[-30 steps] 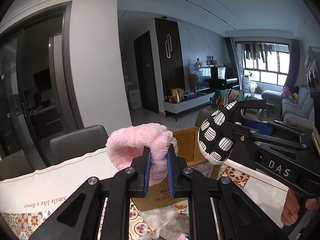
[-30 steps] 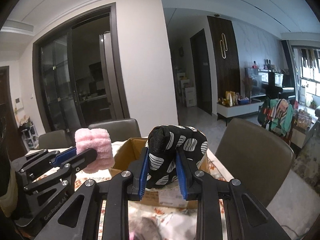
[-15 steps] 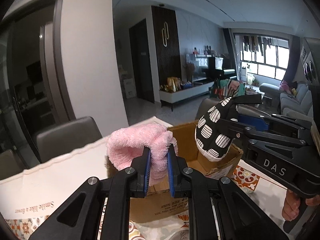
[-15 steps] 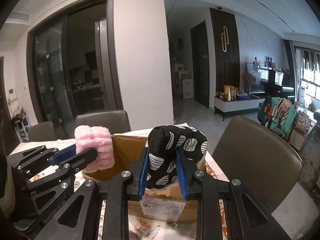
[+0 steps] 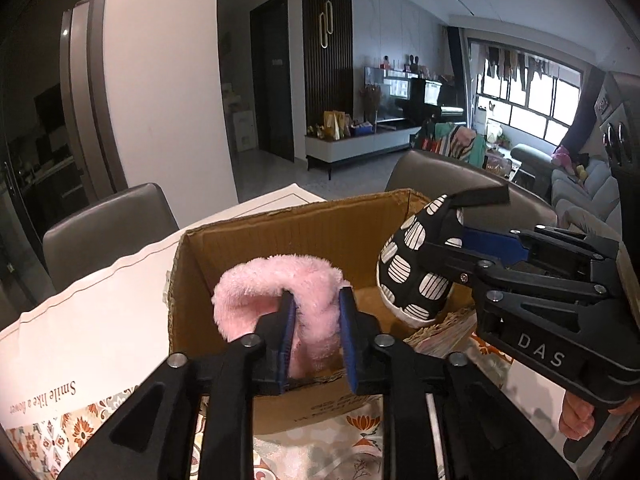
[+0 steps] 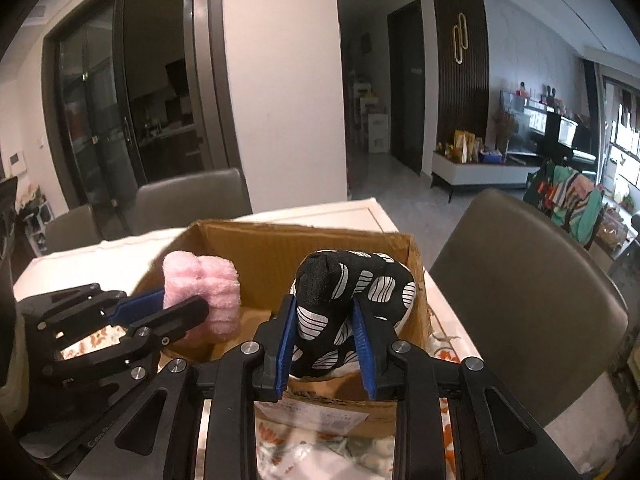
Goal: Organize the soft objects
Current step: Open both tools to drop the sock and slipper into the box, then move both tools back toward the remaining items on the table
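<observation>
I see left gripper (image 5: pixel 316 312) opening, fluffy pink cloth (image 5: pixel 276 292) between pads above cardboard box (image 5: pixel 280 236); right gripper (image 6: pixel 324 320) opening around black-and-white patterned slipper (image 6: pixel 352 292), same box.

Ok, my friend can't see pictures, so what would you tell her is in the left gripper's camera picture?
The left gripper, its jaws opening, has a fluffy pink cloth between them over an open cardboard box. Beside it, the right gripper brings a black-and-white patterned soft item over the same box, with a living room behind.
</observation>
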`<action>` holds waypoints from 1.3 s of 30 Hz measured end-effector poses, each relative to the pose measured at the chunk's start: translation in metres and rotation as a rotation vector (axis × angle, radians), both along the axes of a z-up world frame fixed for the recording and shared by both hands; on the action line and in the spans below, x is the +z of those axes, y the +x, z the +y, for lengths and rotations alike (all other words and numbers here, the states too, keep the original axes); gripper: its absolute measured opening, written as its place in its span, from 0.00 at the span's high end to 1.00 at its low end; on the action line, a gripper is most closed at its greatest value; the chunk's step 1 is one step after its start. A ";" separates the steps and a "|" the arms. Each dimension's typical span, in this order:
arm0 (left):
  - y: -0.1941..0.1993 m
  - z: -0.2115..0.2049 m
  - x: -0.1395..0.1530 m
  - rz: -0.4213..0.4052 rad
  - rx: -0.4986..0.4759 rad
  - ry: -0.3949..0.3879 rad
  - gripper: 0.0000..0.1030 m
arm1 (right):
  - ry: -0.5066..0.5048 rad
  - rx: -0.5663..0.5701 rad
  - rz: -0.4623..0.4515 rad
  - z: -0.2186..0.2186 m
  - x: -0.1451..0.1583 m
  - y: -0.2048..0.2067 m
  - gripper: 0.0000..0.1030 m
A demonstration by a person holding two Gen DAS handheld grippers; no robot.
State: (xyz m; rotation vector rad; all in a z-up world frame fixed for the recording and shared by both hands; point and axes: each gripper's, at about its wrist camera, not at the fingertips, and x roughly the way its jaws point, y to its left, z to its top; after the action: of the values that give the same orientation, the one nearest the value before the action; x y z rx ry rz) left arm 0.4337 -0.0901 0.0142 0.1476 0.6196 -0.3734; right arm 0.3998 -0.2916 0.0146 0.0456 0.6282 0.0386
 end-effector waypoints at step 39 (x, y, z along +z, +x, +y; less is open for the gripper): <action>-0.143 0.039 0.074 -0.179 0.077 -0.024 0.33 | 0.014 -0.073 -0.154 0.031 0.069 -0.130 0.47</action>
State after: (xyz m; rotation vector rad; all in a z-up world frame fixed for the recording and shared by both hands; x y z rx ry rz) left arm 0.2910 -0.0508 0.0881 0.1318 0.4430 -0.2893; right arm 0.2697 -0.2603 0.0838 0.0786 0.4723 -0.0234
